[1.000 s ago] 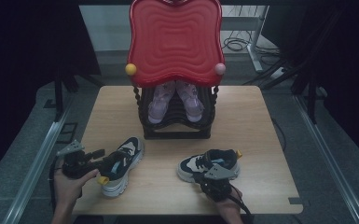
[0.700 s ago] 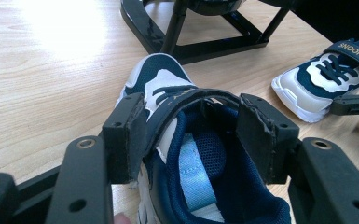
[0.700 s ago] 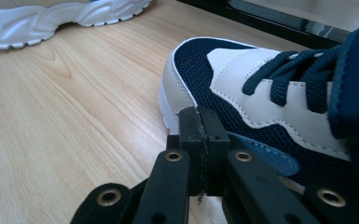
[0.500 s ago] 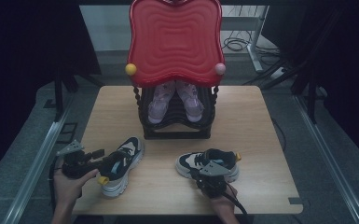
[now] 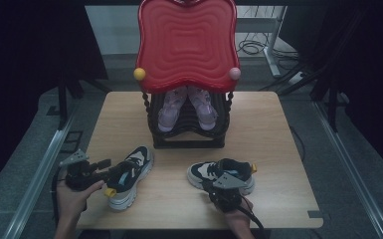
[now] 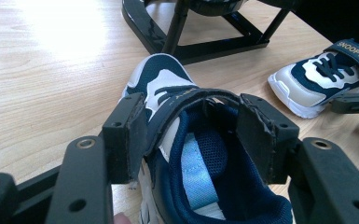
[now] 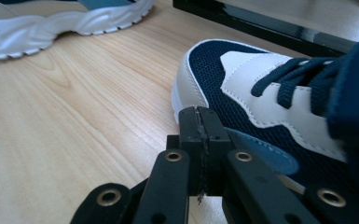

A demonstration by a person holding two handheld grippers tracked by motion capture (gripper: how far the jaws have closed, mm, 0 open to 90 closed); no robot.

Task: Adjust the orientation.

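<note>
**Two sneakers, two hand-held grippers, one rack**

Seen from the high view: wooden worktop (image 5: 278, 129) carrying a black rack (image 5: 186, 137) under a red wavy panel (image 5: 186, 45), with one yellow knob (image 5: 139, 74) and one pink knob (image 5: 235, 73) at the panel's lower corners. Inside the rack, one pair of lilac shoes (image 5: 186, 107), toes down. In front of the rack, two navy-and-white sneakers: left sneaker (image 5: 129, 175) near the left front edge, right sneaker (image 5: 221, 174) well apart from it, toe pointing left.

Left hand-held gripper (image 5: 110, 174) held level in a hand (image 5: 72, 191), jaws spread around the left sneaker's collar. Shown closer in the left gripper view: pads (image 6: 133, 135) pressing both sides of the heel opening of the left sneaker (image 6: 200, 168), light blue insole visible inside, and farther off the right sneaker (image 6: 321, 74) with "SNOOPY" on its strap.

Right hand-held gripper (image 5: 225, 191) just beside the near side of the right sneaker. Shown in the right gripper view: jaws fully closed, pad against pad, nothing between them, tip (image 7: 199, 126) right at the side of the right sneaker (image 7: 261, 93); touching or not, cannot tell.

Around the worktop: grey floor, dark curtains, cables behind the rack.
</note>
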